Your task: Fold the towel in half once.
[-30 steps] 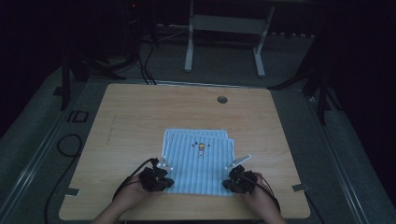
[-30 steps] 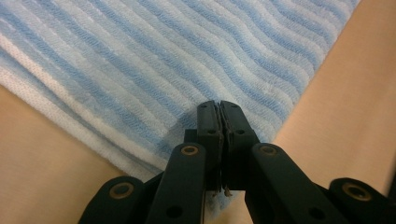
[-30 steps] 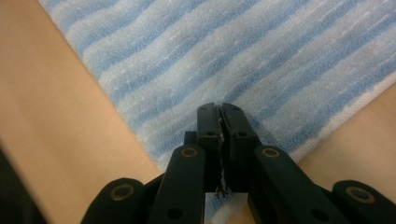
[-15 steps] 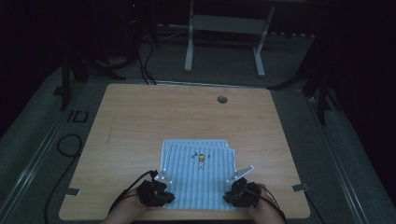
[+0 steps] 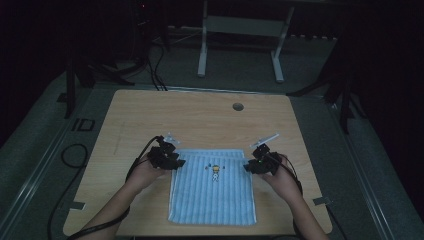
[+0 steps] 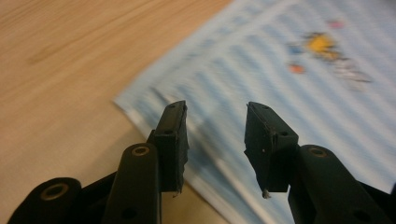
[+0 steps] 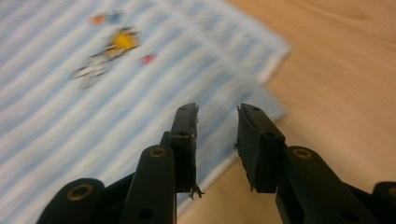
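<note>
A light blue striped cloth (image 5: 212, 192) lies flat on the wooden table (image 5: 200, 120), reaching the near edge. A small yellow embroidered figure (image 5: 215, 171) sits near its far edge. My left gripper (image 5: 177, 162) is at the cloth's far left corner and my right gripper (image 5: 248, 166) at its far right corner. In the left gripper view the gripper (image 6: 216, 126) stands open just above the cloth's corner (image 6: 154, 100), holding nothing. In the right gripper view the gripper (image 7: 217, 128) is also open over the cloth's edge (image 7: 261, 100), with the figure (image 7: 122, 39) farther off.
A round cable hole (image 5: 238, 106) is in the table's far part. A black cable (image 5: 70, 155) loops on the floor at the left. A metal stand (image 5: 240, 30) is behind the table. Bare wood lies on both sides of the cloth.
The cloth first slid toward the near edge with both grippers at its near corners. Both hands have since moved forward to the far corners, jaws open.
</note>
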`<action>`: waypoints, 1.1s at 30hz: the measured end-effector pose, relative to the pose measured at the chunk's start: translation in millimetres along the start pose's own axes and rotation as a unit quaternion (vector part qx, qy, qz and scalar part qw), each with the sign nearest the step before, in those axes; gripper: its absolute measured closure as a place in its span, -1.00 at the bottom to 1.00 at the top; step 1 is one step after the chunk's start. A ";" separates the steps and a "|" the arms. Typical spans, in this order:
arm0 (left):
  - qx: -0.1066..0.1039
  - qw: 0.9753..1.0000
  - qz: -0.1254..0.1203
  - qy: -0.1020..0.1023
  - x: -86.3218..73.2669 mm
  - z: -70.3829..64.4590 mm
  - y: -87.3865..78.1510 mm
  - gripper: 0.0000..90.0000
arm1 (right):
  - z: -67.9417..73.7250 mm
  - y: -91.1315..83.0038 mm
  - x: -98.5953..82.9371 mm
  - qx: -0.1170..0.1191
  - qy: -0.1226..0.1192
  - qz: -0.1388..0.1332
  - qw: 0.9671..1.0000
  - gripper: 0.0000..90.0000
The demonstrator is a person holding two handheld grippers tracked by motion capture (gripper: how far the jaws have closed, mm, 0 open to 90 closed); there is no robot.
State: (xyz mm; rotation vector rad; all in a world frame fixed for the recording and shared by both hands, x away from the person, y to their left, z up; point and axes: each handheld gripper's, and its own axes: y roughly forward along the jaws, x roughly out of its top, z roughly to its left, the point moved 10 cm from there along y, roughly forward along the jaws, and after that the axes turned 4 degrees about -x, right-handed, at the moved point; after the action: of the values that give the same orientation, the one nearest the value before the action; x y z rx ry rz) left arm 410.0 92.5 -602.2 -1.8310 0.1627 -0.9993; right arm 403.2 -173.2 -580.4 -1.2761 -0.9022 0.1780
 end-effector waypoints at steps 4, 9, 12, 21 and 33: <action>0.009 1.000 0.006 0.004 3.0 9.9 14.8 0.32 | -22.4 14.4 7.0 -0.020 0.014 0.020 1.000 0.46; 0.007 1.000 0.005 0.006 8.9 9.4 19.9 0.33 | -35.0 30.9 5.1 -0.024 0.027 0.046 0.998 0.38; 0.006 1.000 0.010 0.008 8.5 7.0 22.0 0.33 | -33.5 36.7 2.5 -0.022 0.029 0.058 0.998 0.38; 0.035 0.998 0.001 0.052 7.2 0.0 23.1 0.54 | -27.4 35.8 3.1 -0.030 0.009 0.054 0.998 0.88; 0.031 0.997 -0.032 0.056 18.6 -6.8 3.0 0.98 | -22.8 17.8 12.4 -0.024 -0.004 0.019 1.000 0.99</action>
State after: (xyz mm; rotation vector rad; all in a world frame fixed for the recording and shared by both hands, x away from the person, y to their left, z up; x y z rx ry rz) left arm 418.3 76.7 -593.2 -1.7333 0.1391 -1.1412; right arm 432.9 -177.2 -590.3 -1.3385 -0.8947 0.1928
